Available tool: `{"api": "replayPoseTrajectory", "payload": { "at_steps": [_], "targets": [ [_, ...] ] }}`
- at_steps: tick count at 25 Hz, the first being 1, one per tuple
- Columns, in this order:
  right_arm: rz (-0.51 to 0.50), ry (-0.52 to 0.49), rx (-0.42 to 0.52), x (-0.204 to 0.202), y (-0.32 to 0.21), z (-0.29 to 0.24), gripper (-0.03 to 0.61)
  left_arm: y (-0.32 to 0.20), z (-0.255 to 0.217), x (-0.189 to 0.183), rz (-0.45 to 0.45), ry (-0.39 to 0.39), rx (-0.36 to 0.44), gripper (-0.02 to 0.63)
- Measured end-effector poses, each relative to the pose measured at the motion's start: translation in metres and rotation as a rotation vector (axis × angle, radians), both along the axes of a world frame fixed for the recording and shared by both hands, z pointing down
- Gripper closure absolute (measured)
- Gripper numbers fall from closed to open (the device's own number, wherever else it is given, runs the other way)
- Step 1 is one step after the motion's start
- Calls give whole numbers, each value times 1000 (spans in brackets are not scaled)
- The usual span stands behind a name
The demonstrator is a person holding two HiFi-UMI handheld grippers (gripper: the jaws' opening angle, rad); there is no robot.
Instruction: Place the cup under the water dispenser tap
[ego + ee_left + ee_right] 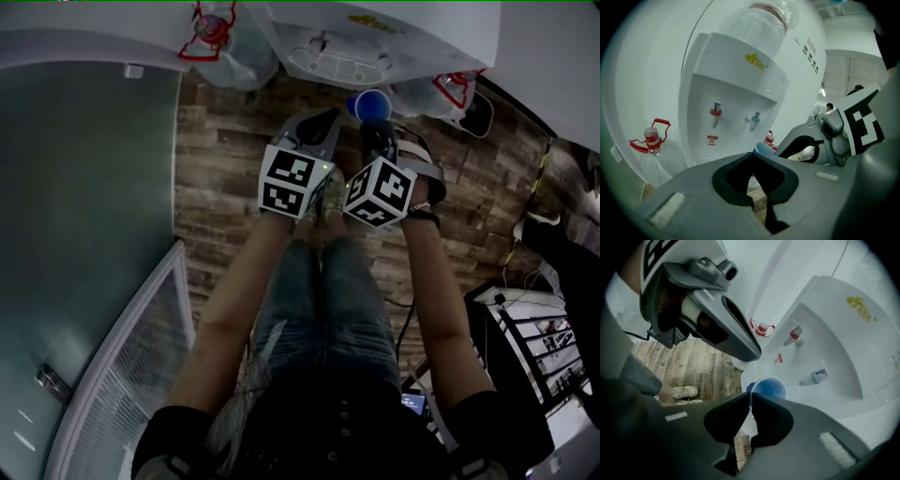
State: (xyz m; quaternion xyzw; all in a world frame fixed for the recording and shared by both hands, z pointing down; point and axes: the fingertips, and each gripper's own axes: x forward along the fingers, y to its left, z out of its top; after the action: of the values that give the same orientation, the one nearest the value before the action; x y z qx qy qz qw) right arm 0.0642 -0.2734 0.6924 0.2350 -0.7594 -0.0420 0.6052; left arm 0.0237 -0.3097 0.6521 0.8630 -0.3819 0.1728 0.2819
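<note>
A: What does the right gripper [378,141] have?

B: Its jaws are pinched on the near rim of the blue cup [769,386]. The thin wall of the cup stands between the two tips, and the open mouth sits just beyond them.

A: And the left gripper [752,153]?

B: Its jaws are together with nothing in them. Only a bit of wooden floor [217,187] shows through the gap behind the tips. It sits close beside the right gripper, on that gripper's left, and from it the cup's rim [762,149] peeks just past the tips, a little to their right.

A: Where is the cup against the water dispenser [736,89]?

B: It is held in the air in front of the dispenser's recess. Seen along the right gripper, the blue tap [814,377] lies beyond the cup and off to the right, and the red tap [796,336] is farther up. The drip grille [760,366] is just past the cup. The cup is not under either tap.

A: Anything else around the grippers?

B: A clear bottle with a red handle [650,139] stands on the floor to the left of the left gripper. The person's pale shoes [684,391] show below and left of the right gripper's tips.
</note>
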Motion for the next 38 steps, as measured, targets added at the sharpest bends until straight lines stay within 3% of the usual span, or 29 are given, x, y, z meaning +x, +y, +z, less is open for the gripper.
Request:
{"api": "replayPoseTrajectory", "payload": {
  "at_steps": [9,15,20,31,35,38],
  "targets": [
    [-19,26,-19,7,-2,34,557,-2,33,8,-37,12,-33,611],
    [-30,38,-23,4,-8,52,557,-4,53,14,22,3,-25,611],
    [-45,53,-9,1,-23,61,557,-13,64,10,8,-14,-36,611],
    [-44,82,34,5,-54,66,557,-27,66,14,17,1,-47,611],
    [-68,148,57,14,-62,79,557,-34,68,11,2,-5,-43,611],
    [-69,124,51,9,-63,80,558,-36,71,10,-3,-12,-46,611]
  ]
}}
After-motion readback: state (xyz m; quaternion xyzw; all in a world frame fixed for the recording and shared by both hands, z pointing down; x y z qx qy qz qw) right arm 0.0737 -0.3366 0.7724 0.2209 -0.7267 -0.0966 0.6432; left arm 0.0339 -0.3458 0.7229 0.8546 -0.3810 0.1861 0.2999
